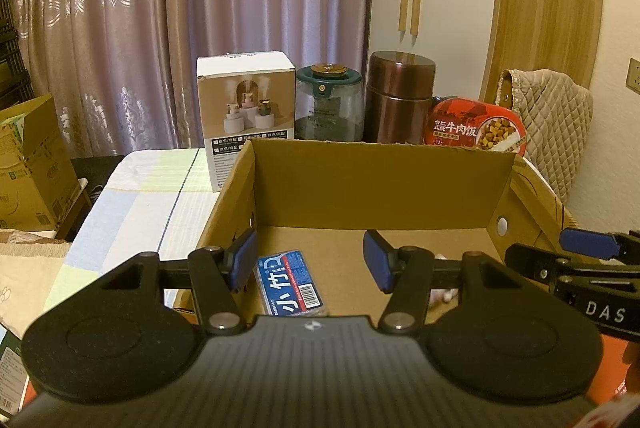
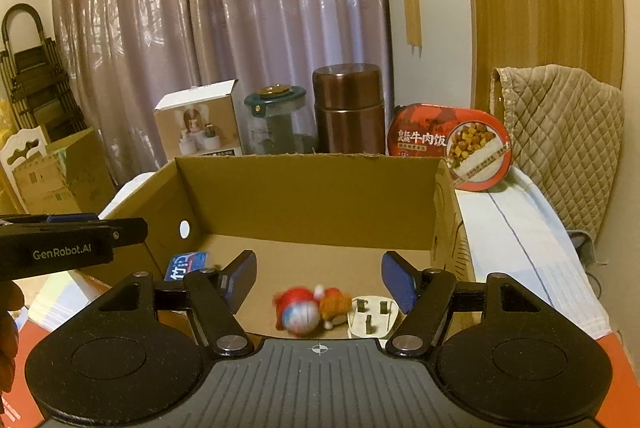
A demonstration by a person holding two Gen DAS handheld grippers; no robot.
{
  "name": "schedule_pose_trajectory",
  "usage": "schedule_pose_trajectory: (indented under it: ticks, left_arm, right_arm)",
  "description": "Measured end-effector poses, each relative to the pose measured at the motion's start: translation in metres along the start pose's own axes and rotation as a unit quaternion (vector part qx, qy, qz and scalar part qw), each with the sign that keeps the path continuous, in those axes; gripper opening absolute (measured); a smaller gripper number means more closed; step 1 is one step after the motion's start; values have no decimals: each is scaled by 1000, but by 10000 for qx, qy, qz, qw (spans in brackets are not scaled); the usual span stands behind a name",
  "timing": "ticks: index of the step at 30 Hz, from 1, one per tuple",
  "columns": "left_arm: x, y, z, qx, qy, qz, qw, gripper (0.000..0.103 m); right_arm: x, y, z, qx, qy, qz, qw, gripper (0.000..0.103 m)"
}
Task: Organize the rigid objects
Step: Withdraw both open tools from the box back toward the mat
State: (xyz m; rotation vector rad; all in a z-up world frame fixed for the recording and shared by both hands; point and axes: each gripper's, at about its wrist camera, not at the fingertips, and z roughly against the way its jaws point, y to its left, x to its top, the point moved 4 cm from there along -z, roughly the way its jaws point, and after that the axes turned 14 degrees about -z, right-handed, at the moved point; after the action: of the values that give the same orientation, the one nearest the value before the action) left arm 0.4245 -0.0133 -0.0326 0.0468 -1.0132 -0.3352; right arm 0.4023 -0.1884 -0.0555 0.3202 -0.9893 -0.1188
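Note:
An open cardboard box stands on a cloth-covered surface in front of both grippers. A blue and white packet lies flat on its floor at the left. In the right wrist view a blurred red and blue toy figure, an orange toy and a white plug lie on the floor near the front wall. My left gripper hangs open above the packet, holding nothing. My right gripper is open above the toys, its pads touching nothing.
Behind the box stand a white product carton, a glass jar with a green lid, a brown metal canister and a red beef-rice bowl. A quilted cloth drapes at the right. Another cardboard box sits far left.

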Motion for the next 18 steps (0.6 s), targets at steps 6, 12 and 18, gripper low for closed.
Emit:
schedule_pose_trajectory:
  ticks: [6,12,18]
  left_arm:
    - [2,-1,0,-8,-16,6,10000,53]
    - [5,-3,1,-3,-31,3,10000,53]
    - [6,-3,1,9,-39,-9,10000,53]
  right_arm:
    - [2,-2,1,-17,-30,2,10000,66]
    - [1,-2,2,-26,-49,19,10000,66]
    - [2,-2,4,-12,-65,29,10000,66]
